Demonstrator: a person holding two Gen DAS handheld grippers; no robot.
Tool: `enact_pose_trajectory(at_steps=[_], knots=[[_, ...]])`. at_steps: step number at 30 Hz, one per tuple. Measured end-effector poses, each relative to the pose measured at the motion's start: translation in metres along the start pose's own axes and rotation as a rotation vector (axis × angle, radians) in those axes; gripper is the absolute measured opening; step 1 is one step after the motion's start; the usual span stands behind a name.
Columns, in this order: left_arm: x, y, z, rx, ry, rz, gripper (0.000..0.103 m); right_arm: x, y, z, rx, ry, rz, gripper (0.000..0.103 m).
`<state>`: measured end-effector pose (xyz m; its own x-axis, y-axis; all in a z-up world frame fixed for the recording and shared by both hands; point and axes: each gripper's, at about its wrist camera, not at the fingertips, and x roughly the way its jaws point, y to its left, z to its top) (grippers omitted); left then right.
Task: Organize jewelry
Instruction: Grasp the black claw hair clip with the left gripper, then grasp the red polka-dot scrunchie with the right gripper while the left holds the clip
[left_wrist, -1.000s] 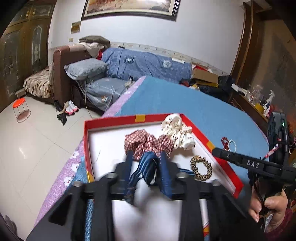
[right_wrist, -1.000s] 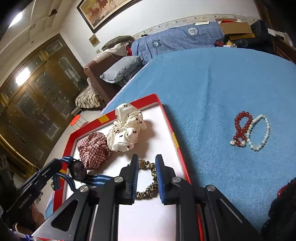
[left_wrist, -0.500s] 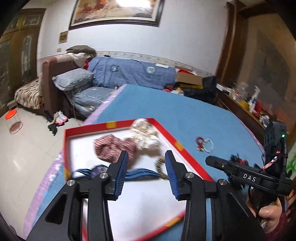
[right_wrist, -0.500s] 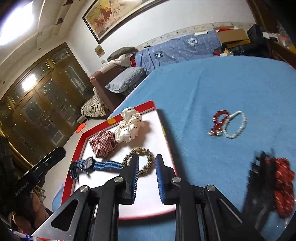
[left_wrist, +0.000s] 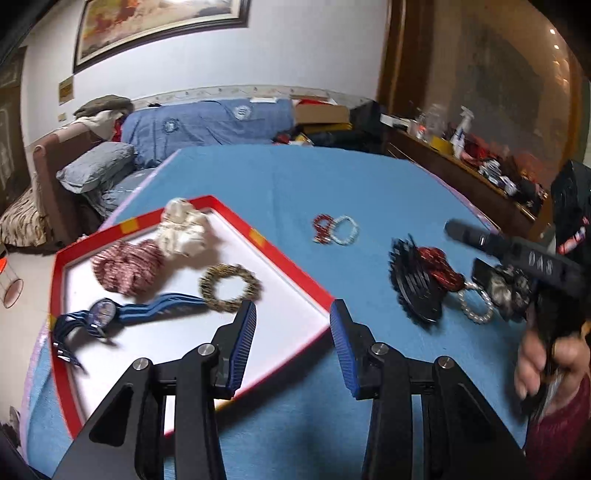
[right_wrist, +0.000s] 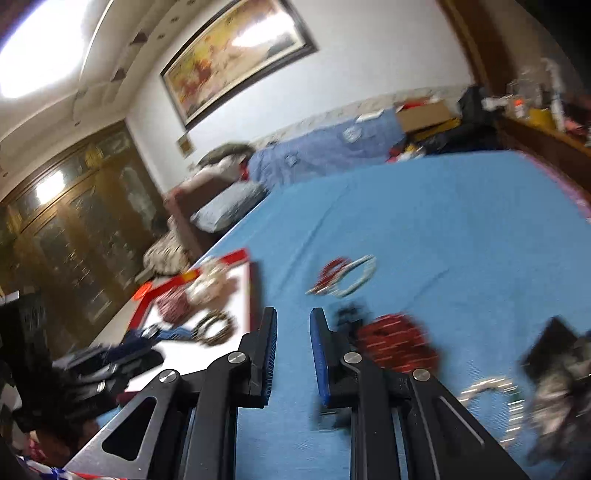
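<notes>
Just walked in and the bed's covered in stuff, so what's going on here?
A person with a gripper in each hand is sorting jewelry into a red tray on the blue bed. The tray holds two scrunchies, a gold bracelet and a blue watch. Both the left gripper and the right gripper hold nothing. A red and a white bracelet, a black comb and other pieces lie loose on the bed.
</notes>
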<state>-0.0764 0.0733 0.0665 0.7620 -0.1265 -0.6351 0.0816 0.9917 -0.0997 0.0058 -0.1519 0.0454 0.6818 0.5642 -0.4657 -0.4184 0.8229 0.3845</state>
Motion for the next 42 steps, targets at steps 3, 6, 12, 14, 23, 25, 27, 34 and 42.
enact_pose_trajectory(at_steps=[3,6,12,14,23,25,27,34,42], knots=[[0.008,-0.016,-0.001,0.017,0.028,-0.033,0.04,-0.014,-0.034,0.005,0.081,-0.032,-0.045,0.02],[0.02,-0.037,-0.001,0.027,0.066,-0.085,0.04,-0.02,-0.064,0.008,0.203,-0.036,-0.039,0.02],[0.05,-0.077,0.009,0.032,0.169,-0.188,0.063,-0.026,-0.081,0.01,0.302,-0.049,-0.04,0.021],[0.059,-0.088,0.014,0.033,0.176,-0.198,0.065,-0.024,-0.083,0.01,0.319,-0.04,-0.029,0.023],[0.111,-0.118,0.024,0.036,0.281,-0.201,0.065,-0.024,-0.089,0.007,0.334,-0.039,-0.009,0.023],[0.123,-0.121,0.025,0.04,0.293,-0.188,0.065,-0.025,-0.088,0.007,0.334,-0.04,-0.005,0.025],[0.132,-0.118,0.024,0.035,0.31,-0.179,0.065,-0.026,-0.089,0.007,0.333,-0.041,-0.003,0.028],[0.138,-0.111,0.02,0.023,0.263,-0.196,0.042,-0.02,-0.085,0.006,0.315,-0.021,-0.013,0.034],[0.114,-0.098,0.026,0.02,0.119,-0.145,0.042,-0.015,-0.087,0.003,0.314,-0.009,-0.045,0.051]])
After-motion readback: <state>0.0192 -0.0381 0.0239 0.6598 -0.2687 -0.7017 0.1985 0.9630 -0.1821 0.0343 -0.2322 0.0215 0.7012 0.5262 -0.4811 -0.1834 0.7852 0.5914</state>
